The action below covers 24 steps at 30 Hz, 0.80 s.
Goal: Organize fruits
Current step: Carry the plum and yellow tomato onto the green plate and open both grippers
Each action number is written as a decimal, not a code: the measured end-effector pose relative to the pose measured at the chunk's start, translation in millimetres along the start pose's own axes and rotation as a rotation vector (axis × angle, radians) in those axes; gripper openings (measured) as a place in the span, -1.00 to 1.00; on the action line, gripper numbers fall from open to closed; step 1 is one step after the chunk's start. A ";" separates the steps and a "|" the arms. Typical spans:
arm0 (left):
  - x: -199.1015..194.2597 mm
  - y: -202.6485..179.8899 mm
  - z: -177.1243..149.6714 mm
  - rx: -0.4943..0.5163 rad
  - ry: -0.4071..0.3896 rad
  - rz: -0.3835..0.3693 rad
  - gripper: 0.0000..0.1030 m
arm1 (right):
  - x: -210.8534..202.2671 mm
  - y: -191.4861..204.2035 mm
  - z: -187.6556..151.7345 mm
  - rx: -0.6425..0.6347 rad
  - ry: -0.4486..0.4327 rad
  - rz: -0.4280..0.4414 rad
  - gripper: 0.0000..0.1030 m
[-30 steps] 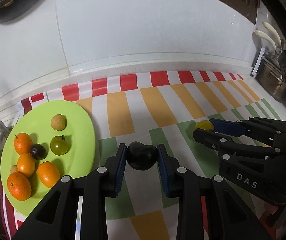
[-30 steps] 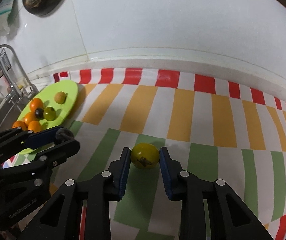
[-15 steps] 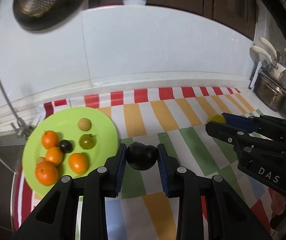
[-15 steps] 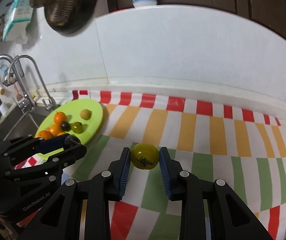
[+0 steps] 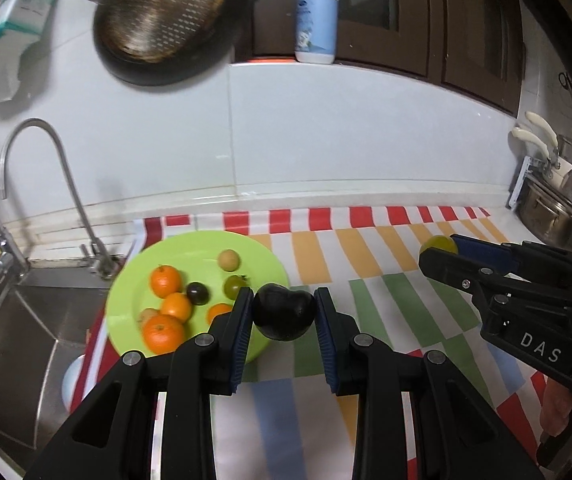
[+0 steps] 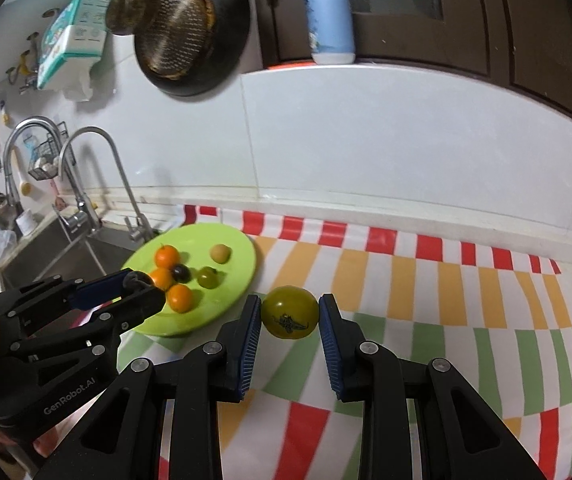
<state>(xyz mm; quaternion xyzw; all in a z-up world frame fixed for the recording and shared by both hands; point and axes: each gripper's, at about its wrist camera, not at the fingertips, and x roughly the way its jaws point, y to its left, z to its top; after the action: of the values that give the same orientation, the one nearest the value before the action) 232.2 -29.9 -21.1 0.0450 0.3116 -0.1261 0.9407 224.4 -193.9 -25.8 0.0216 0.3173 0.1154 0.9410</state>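
Dark plum pinched in left tongs, green tomato clamped in right tongs, both lifted off the striped bench. Mid-carry by the looks; next up, swing toward the lime plate at 10 o'clock and drop into a free gap, not onto the oranges.

Striped cloth, red/orange/green/white, covers the counter. Steel sink at left w/ curved faucet behind it. Dark pan w/ metal strainer hang on white wall. Soap bottle w/ pump up on ledge. Tissue pack top left. Steel pots far right.
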 end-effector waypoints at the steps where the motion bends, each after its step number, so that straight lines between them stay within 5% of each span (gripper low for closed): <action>1: -3.0 2.6 -0.4 -0.002 -0.003 0.004 -0.41 | -1.1 4.0 0.7 -0.002 -0.004 0.006 -0.40; 24: -36.4 80.3 -9.9 -0.001 -0.017 0.064 -0.41 | 9.2 88.6 7.8 -0.045 -0.008 0.075 -0.40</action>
<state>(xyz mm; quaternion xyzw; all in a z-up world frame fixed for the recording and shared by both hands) 219.7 56.7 -6.8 0.0533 0.3023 -0.0960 0.9469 218.2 -105.4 -14.9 0.0126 0.3098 0.1576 0.9376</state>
